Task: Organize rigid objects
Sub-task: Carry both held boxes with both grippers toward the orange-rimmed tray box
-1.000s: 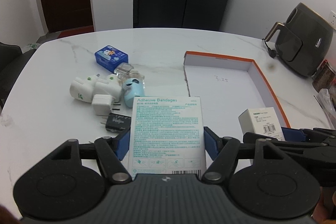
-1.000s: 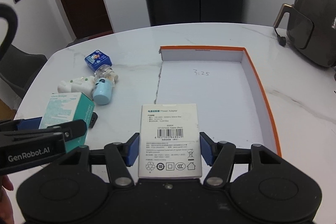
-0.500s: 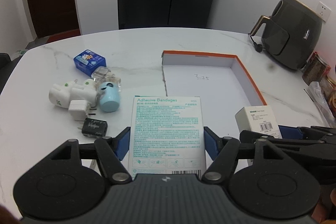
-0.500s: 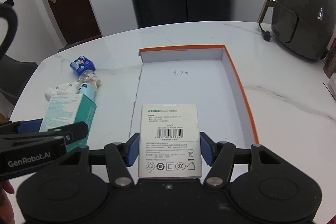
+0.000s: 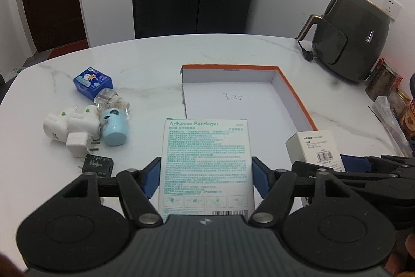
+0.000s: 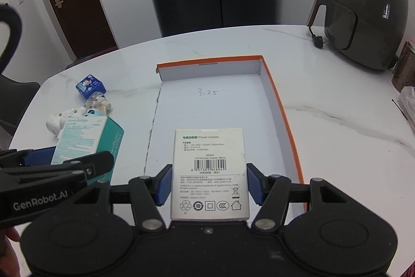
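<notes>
My left gripper [image 5: 205, 177] is shut on a teal-and-white adhesive bandages box [image 5: 205, 162], held above the table just left of the tray's torn near-left side. My right gripper [image 6: 208, 182] is shut on a white power adapter box [image 6: 209, 173], held over the near part of the tray. The tray [image 6: 277, 105] is a shallow white box lid with an orange rim and "3:25" written inside. In the right wrist view the bandages box [image 6: 88, 136] and the left gripper's fingers [image 6: 85, 164] show at the left. In the left wrist view the adapter box [image 5: 319, 144] shows at the right.
Left of the tray lie a blue box [image 5: 92, 81], a clear bottle [image 5: 111, 101], a light blue bottle [image 5: 114, 129], white plug adapters [image 5: 70, 125] and a black plug [image 5: 97, 164]. A dark air fryer [image 5: 355, 43] and jars [image 5: 384, 83] stand at the right of the marble table.
Both grippers have shifted to the right with their boxes still held. The tray and the pile of small items now sit further left in both views.
</notes>
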Demonstrator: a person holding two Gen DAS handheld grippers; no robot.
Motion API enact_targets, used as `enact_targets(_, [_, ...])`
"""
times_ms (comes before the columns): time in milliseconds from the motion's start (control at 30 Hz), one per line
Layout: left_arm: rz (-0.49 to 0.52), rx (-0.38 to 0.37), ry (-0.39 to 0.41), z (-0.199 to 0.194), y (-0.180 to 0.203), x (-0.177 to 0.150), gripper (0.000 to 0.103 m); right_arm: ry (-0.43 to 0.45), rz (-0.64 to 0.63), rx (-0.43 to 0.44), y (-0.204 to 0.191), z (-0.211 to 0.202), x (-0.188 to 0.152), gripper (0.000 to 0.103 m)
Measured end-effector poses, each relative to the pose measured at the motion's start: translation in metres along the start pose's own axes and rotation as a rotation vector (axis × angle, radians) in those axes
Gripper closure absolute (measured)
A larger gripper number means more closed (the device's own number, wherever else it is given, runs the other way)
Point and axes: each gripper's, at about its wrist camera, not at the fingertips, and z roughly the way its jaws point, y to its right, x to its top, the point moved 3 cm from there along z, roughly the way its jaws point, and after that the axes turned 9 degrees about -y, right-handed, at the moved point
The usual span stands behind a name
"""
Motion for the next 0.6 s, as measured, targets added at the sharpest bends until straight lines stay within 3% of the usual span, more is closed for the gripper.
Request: enact_targets(600, [0.019,-0.002,0.002,0.007,0.01,0.01,0.031,0.005,0.019,-0.014,0.015,0.004,0.009,0.032])
